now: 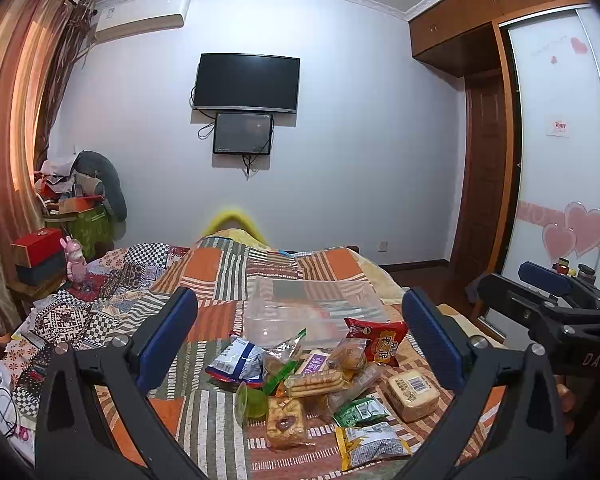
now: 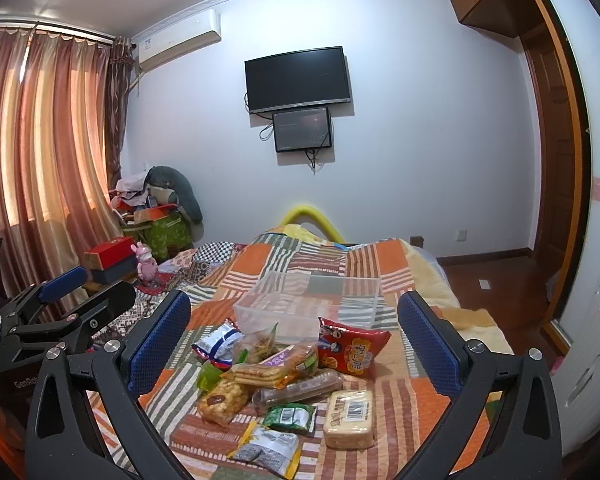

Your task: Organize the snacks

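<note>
Snacks heaped on quilt before bare clear tub, both claws, left and right, spread wide, gripping nothing.

A bed under a patchwork quilt carries a clear plastic bin. Just in front of the bin lies a loose heap of snack packets, among them a red bag, a pale cracker block and a small green pack.

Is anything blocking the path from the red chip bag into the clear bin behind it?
Nothing visible does. The red chip bag lies at the pile's far edge, right against the open-topped clear bin, which looks empty.
</note>
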`<state>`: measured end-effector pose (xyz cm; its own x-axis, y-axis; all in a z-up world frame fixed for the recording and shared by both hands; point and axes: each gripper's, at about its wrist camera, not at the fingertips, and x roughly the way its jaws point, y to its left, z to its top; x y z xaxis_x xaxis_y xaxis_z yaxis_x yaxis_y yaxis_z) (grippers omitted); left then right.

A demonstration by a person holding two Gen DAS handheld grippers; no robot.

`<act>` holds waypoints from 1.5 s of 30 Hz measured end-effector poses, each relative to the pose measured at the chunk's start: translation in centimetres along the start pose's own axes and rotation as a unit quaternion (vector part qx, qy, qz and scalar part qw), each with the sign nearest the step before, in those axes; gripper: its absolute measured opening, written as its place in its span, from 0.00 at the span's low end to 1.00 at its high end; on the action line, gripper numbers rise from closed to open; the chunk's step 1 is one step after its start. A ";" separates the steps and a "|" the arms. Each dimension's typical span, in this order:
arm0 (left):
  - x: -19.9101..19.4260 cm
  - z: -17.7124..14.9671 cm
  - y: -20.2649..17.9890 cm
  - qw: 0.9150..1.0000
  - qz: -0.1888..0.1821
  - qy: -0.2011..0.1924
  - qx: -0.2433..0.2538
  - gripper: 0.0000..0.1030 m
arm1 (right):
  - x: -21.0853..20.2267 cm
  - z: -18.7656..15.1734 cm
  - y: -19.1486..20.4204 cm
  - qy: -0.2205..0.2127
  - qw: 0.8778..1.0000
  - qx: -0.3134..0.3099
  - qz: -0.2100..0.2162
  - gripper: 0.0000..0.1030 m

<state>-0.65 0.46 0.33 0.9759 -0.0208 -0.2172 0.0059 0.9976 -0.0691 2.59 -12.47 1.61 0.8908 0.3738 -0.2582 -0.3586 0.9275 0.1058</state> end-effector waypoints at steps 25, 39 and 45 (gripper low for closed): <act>0.7 0.0 0.7 1.000 0.003 -0.001 -0.002 1.00 | 0.9 -0.3 -0.2 0.004 1.000 -0.008 -0.003 1.00; 5.8 -0.1 3.1 0.998 0.009 0.051 0.019 0.79 | 5.1 -2.1 -4.0 0.103 0.994 0.026 -0.007 0.70; 9.7 -1.2 4.8 0.994 0.005 0.107 0.031 0.70 | 7.4 -3.9 -6.0 0.163 0.985 0.048 -0.010 0.60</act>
<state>8.58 4.98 -3.31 0.9075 -0.0174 -0.4198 0.0162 0.9998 -0.0064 10.27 -15.26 -4.72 0.7555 0.3500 -0.5538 -0.2992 0.9364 0.1835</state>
